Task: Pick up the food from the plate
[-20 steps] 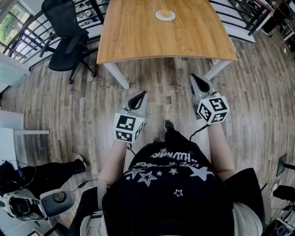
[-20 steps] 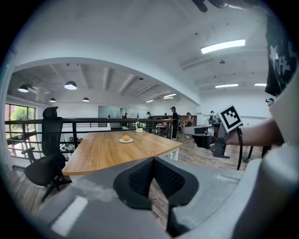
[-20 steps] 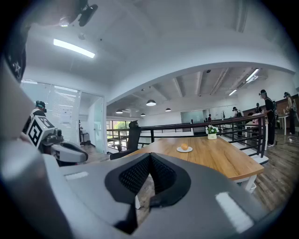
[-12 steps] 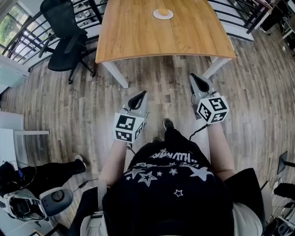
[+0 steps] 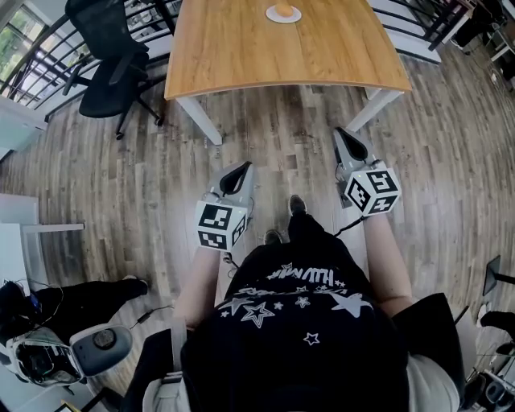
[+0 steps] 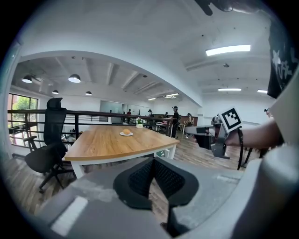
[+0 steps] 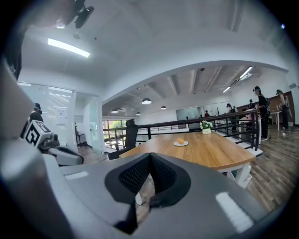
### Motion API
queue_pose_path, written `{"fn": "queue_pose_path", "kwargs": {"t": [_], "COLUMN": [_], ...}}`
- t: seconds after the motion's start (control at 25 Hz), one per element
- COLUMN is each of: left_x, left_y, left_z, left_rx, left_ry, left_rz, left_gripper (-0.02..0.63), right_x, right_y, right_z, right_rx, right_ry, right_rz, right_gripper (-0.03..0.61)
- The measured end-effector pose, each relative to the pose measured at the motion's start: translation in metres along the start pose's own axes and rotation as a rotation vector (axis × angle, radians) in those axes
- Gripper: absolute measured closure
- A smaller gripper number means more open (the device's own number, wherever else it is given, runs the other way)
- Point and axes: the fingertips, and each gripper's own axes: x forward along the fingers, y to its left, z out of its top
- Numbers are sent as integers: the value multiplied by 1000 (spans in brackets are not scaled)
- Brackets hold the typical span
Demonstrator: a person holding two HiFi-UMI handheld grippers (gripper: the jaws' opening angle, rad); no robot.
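A round orange piece of food (image 5: pixel 282 10) sits on a small white plate (image 5: pixel 292 17) far off on the wooden table (image 5: pixel 241 56); the same food (image 6: pixel 126 131) (image 7: pixel 180 140) is small in both gripper views. My left gripper (image 5: pixel 234 180) is shut and empty, held over the floor well short of the table. At about the same distance from the table my right gripper (image 5: pixel 352 146) is shut with nothing in it. Both point toward the table.
A black office chair (image 5: pixel 113 68) stands left of the table. A black railing (image 5: pixel 48 56) runs behind it. A small pot of flowers (image 7: pixel 206 126) stands at the table's far end. Bags and a helmet (image 5: pixel 56 354) lie on the floor behind me.
The table and plate have slid upward in the head view. Both grippers keep about the same place, shut as before.
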Motion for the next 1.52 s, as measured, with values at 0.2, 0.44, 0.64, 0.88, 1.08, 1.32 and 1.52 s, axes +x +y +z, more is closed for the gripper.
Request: {"fn": "queue_pose_path", "kwargs": {"t": [0.2,0.44,0.64,0.88,1.08,1.32,1.52], "left_x": [-1,15,41,88,132,181,213], "left_y": [17,35,49,76,94,97,105], "left_z": [-1,4,18,33,55,81,101], "left_rx": [-32,-50,-59,-75,-85,-62,-45], "left_ry": [-6,-1,-24,-4,14,34,22], "left_rz": [38,75,110,150,153,126,144], "left_gripper": [612,612,612,612,612,612,612], "right_x": [5,30,65,120,157,178,200], "right_y": [-3,-22,-55,-98,-135,-185,-218], "right_z": [-7,-4,6,15,34,46,63], "right_rx": [0,14,70,93,108,123,122], "right_ry": [7,-5,-33,-23,-27,-15,-31], "right_rz": [-8,0,3,26,16,-7,-2], "right_gripper": [577,577,577,577,577,577,577]}}
